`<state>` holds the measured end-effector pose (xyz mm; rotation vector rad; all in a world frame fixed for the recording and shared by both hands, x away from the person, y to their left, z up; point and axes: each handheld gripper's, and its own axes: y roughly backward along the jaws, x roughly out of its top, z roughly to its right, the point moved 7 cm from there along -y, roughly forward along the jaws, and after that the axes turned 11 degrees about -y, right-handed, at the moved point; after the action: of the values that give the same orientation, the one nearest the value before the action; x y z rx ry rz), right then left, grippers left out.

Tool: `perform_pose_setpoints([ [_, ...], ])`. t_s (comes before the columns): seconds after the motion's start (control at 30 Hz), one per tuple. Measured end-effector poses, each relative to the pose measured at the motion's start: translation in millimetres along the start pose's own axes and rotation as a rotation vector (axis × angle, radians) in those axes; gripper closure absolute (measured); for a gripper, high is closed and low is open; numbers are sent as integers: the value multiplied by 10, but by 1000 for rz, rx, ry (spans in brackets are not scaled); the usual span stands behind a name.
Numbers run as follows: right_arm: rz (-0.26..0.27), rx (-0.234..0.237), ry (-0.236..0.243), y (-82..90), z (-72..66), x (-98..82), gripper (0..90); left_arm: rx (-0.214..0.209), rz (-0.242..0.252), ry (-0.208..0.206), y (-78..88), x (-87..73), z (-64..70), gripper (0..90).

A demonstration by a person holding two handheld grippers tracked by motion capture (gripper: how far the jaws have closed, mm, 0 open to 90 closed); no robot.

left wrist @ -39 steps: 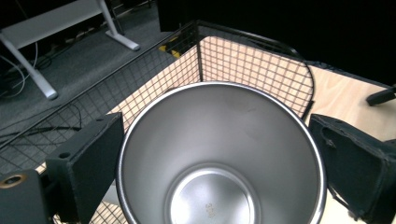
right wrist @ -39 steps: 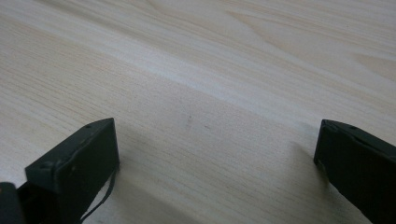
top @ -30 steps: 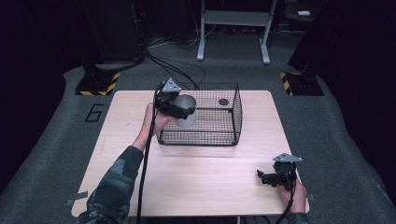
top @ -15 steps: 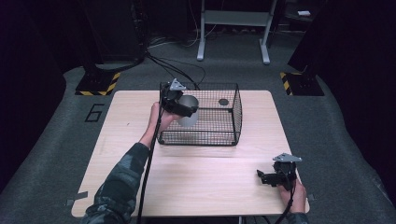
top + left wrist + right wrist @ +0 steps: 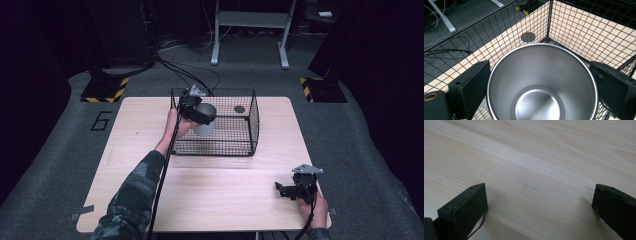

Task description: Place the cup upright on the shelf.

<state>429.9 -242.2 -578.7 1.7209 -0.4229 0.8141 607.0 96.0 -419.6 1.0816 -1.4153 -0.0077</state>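
A shiny steel cup [image 5: 205, 126] is held upright inside the left end of the black wire basket [image 5: 235, 148]. My left gripper [image 5: 206, 119] is shut on the cup, reaching over the basket's left wall. In the left gripper view the cup's open mouth [image 5: 541, 82] sits between the two black fingers [image 5: 471, 85], with the basket mesh [image 5: 584, 32] around it. I cannot tell if the cup touches the basket floor. My right gripper [image 5: 281, 190] rests open on the table near its front right corner. Bare wood [image 5: 536, 157] shows in the right gripper view, and that gripper [image 5: 539, 207] holds nothing.
A dark round disc [image 5: 239, 109] lies on the table at the basket's far side; it is also visible through the mesh as the disc [image 5: 528, 37]. The wooden table [image 5: 150, 200] has bare room in front of the basket. Cables trail from both grippers.
My left gripper has carried the cup a little to the right and lower into the basket. The right gripper has not moved.
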Motion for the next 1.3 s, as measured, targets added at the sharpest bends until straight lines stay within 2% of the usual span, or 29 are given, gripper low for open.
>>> perform_pose_setpoints([
  [0.57,0,0,0,0,0,0,0,-45,-82,-5,-280,-138,-29,65],
  [1.2,-1,1,1,1,0,-1,0,-86,-126,-1,-494,-160,36,65],
  [1.3,4,-2,-11,-2,-6,3,0,-84,-129,0,-507,-156,44,65],
])
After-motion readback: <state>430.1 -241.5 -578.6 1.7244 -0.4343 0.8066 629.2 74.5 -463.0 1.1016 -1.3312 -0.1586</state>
